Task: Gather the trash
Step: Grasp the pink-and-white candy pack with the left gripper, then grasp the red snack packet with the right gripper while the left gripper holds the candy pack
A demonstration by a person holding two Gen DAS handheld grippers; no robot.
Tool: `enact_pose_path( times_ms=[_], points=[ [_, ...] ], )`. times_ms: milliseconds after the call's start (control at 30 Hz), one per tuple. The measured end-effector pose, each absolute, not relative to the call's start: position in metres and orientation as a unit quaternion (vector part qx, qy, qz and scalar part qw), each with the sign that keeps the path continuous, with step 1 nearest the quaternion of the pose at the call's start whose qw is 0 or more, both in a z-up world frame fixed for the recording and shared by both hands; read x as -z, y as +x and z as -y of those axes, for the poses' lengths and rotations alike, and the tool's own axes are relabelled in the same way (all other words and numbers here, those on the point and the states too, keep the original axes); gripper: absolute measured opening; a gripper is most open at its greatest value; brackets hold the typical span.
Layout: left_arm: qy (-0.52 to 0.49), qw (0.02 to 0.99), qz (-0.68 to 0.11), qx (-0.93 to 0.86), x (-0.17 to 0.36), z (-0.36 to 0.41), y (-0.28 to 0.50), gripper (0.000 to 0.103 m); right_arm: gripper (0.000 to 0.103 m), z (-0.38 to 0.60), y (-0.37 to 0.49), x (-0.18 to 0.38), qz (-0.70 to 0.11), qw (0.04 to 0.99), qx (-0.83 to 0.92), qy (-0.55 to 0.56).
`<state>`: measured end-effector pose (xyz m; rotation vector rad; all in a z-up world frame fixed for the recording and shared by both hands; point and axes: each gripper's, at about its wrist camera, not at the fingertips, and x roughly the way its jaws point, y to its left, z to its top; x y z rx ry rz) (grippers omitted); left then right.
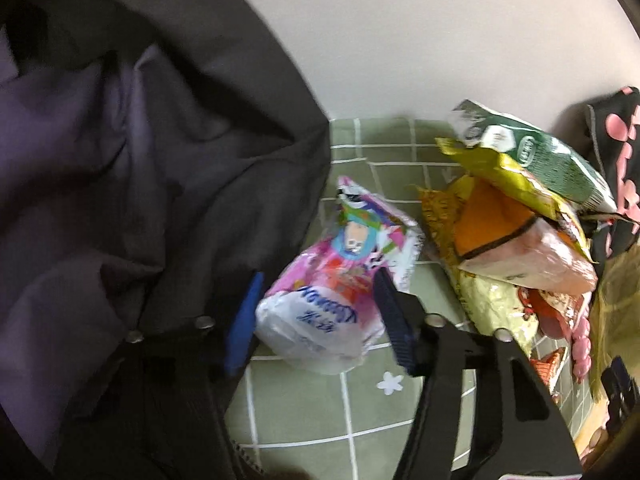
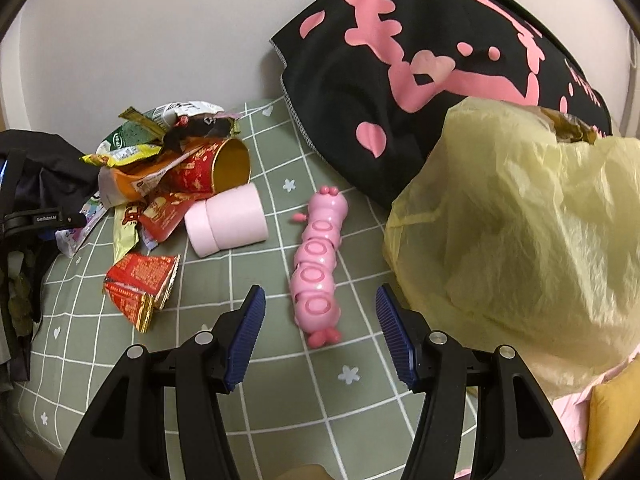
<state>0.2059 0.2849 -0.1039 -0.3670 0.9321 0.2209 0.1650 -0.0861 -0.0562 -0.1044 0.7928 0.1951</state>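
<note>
A pink and white snack packet [image 1: 320, 300] lies on the green checked sheet [image 1: 320, 420]. My left gripper [image 1: 318, 280] is shut on it, one blue pad pressing each side. To its right is a heap of wrappers [image 1: 516, 208] in green, yellow and orange. In the right wrist view that same heap [image 2: 160, 160] sits at the far left with a red paper cup [image 2: 212, 168] lying on its side and a crumpled red wrapper [image 2: 140, 284] nearer. My right gripper [image 2: 320, 292] hangs open over the sheet and holds nothing. A yellow plastic bag [image 2: 520, 240] bulges at the right.
A pink caterpillar toy [image 2: 318, 264] lies ahead of the right fingers, with a pink cylinder [image 2: 228, 220] tipped over beside the heap. A black pillow with pink print [image 2: 420, 80] leans on the wall. Dark clothing [image 1: 120, 160] fills the left of the left wrist view.
</note>
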Motion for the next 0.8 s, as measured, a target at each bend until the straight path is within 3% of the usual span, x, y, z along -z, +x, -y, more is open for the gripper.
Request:
enact_pose_path(
  times_ms=[67,100,200,533,800],
  points=[
    [-0.177,0.868,-0.450,-0.110,0.103,-0.288,0.204,0.032,0.055,0.082,0.162,0.056,-0.385,0.916,-0.102,-0.050],
    [-0.178,0.867,-0.451,-0.111,0.101,-0.288,0.202,0.017,0.055,0.080,0.160,0.056,-0.384,0.916,-0.106,-0.051],
    [-0.186,0.869,-0.447,-0.103,0.088,-0.288,0.191,0.010,0.055,0.070,0.157,0.055,-0.384,0.914,-0.123,-0.052],
    [-0.160,0.892,-0.418,-0.071,0.041,-0.241,0.132,0.009,0.055,0.021,0.160,0.065,-0.408,0.890,-0.203,-0.033],
    [-0.150,0.893,-0.420,-0.066,0.044,-0.227,0.096,0.009,0.054,-0.021,0.181,0.072,-0.414,0.875,-0.240,-0.074]
  ],
)
